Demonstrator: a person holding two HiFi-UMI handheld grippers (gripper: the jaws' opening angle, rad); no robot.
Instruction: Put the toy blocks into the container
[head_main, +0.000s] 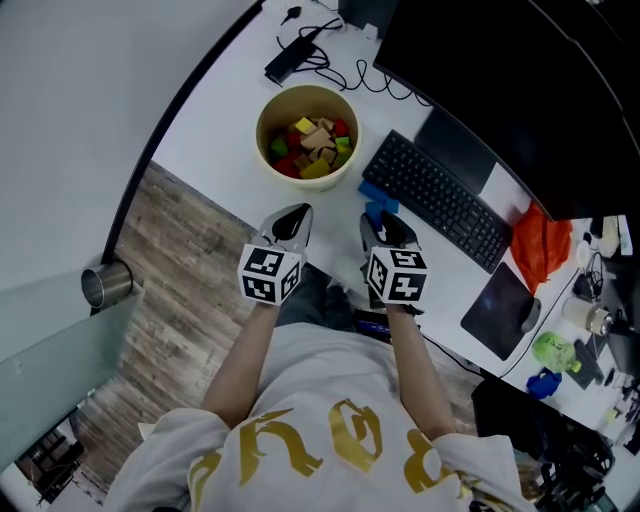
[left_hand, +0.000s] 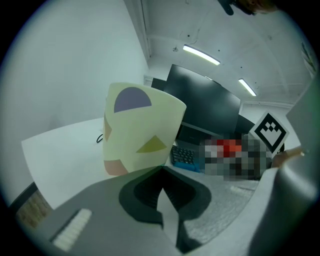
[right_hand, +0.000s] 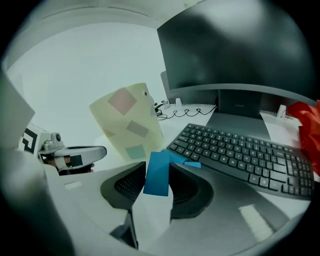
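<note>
Toy blocks (head_main: 312, 148) fill the container (head_main: 262, 140) in the head view: red, green, yellow & bare-wood pcs, angular and jumbled. We see a round, pale cream tub, smooth-walled, standing on the white table (head_main: 225, 115) at 12 o'clock from our left gripper (head_main: 292, 222). Our right gripper (head_main: 383, 225) is just beside the left one, at its 3 o'clock, w/ a blue block (head_main: 379, 211) at its tip. A second blue block (head_main: 371, 189) lies on the table at 12 o'clock from that, near the black keyboard (head_main: 440, 200).

Left gripper view: jaw tips meet, nothing between them; their inner faces are dark & ribbed. Container stands at 12 o'clock, its wall printed w/ a lilac half-disc, an olive triangle and a pink patch.

Right gripper view: we have the blue block clamped, jaws wide apart on it. It's a flat rectangular slab, matte, standing upright between the dark ribbed faces. Container is at 11 o'clock, keyboard at 2 o'clock.
</note>
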